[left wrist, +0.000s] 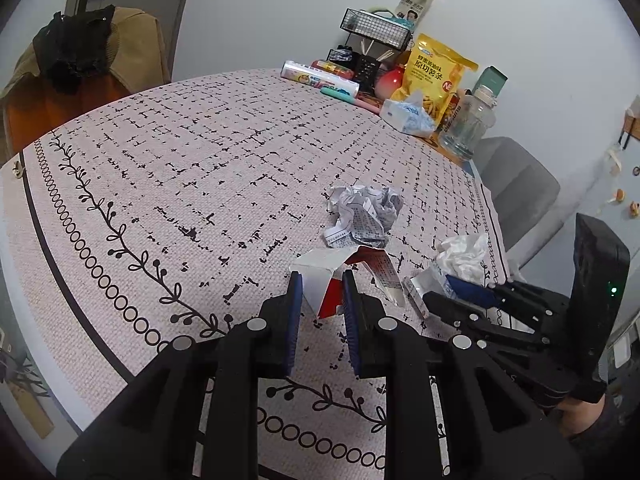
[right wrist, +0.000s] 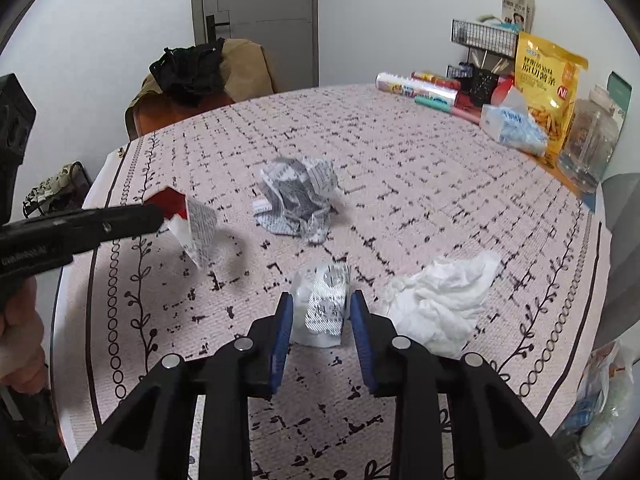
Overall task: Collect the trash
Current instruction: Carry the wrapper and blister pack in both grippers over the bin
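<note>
My left gripper [left wrist: 319,285] is shut on a torn red-and-white carton [left wrist: 334,280] and holds it above the tablecloth; the carton also shows in the right wrist view [right wrist: 188,224]. My right gripper [right wrist: 322,306] is shut on a silver-and-white wrapper [right wrist: 322,308], low over the cloth; it also shows in the left wrist view [left wrist: 424,288]. A crumpled printed paper ball [left wrist: 364,216] [right wrist: 298,196] lies on the table beyond both. A crumpled white tissue [right wrist: 440,300] [left wrist: 464,256] lies right of my right gripper.
A patterned tablecloth [left wrist: 180,168] covers the table. At the far right edge stand a yellow snack bag [right wrist: 548,92], tissue pack [right wrist: 512,128], clear jar [right wrist: 588,144], foil rolls [right wrist: 416,88] and a wire rack [right wrist: 484,40]. A chair with black clothing [right wrist: 192,72] stands behind.
</note>
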Tool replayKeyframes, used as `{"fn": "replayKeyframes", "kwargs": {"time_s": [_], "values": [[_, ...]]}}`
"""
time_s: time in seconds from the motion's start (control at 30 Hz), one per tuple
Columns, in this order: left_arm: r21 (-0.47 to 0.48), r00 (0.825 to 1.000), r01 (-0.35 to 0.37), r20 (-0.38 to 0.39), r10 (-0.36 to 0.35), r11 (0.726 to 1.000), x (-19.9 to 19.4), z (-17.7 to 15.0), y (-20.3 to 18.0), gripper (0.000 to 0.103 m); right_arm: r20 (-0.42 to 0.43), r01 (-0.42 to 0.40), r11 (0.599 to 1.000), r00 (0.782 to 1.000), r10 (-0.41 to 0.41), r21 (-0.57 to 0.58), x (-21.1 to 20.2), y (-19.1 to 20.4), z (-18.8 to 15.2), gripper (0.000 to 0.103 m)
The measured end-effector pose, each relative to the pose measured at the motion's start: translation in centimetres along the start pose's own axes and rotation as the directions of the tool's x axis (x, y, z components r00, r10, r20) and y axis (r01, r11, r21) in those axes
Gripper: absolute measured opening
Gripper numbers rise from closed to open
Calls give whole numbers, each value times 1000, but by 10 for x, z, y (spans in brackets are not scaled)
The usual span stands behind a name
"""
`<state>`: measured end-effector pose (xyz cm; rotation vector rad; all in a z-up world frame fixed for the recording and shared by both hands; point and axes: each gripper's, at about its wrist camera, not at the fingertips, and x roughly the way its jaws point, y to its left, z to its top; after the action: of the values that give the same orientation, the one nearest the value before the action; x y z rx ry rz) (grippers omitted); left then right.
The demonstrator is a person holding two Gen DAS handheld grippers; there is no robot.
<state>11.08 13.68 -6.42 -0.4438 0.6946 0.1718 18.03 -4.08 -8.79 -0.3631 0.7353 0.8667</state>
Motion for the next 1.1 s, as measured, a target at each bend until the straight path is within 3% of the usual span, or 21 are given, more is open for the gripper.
{"fn": "replayKeyframes", "kwargs": {"time_s": [0.03, 0.07, 0.3, 0.53, 0.87, 1.1], "values": [[1, 1000, 0, 1, 0, 1000, 0, 0, -1, 20, 0, -1, 1000, 1000, 1, 5, -1, -1, 0, 17], [3, 1000, 1, 2, -1, 1000, -1, 0, -2, 20, 17, 2, 1000, 1000, -2, 3, -6, 0, 0, 16], [39, 999, 33, 13, -33, 999, -2, 5, -24, 20, 83, 10, 1000, 996, -10, 0, -39, -1, 0, 16], [91, 997, 82, 4, -83, 992, 3, 7, -60, 20, 122, 23, 996, 992, -34, 88, -72, -27, -15, 16], [197, 984, 180, -42, -175, 964, 25, 5, -139, 20, 149, 122, 954, 975, -167, 274, -125, -99, -64, 16], [263, 959, 279, -120, -256, 924, 56, -11, -211, 20, 106, 206, 902, 959, -264, 379, -151, -154, -109, 16]]}}
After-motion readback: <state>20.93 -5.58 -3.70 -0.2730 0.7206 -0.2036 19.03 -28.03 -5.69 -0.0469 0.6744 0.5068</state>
